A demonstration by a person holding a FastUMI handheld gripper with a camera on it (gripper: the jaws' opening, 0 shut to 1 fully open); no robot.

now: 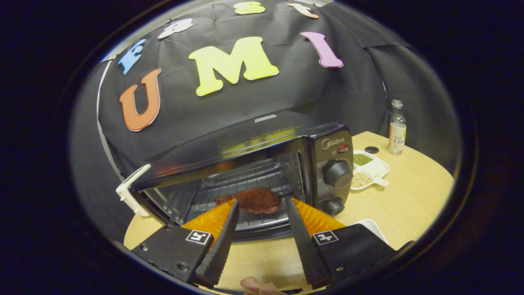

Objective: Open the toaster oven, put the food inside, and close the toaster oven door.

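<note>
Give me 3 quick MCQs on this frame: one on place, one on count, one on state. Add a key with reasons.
1. Where is the piece of meat?
A. On the rack inside the toaster oven
B. On the table beside the bottle
C. Held in the jaws

2. How many round knobs show on the oven's control panel?
A. One
B. Two
C. Four

3. How does the gripper stand?
A. Shut on the meat
B. Shut on the oven door
C. Open, holding nothing

Key: 1 A, the meat lies on the wire rack, just beyond the fingertips. 2 B, a large knob sits above a smaller one. 3 C, the jaws are spread apart with bare table between them.
</note>
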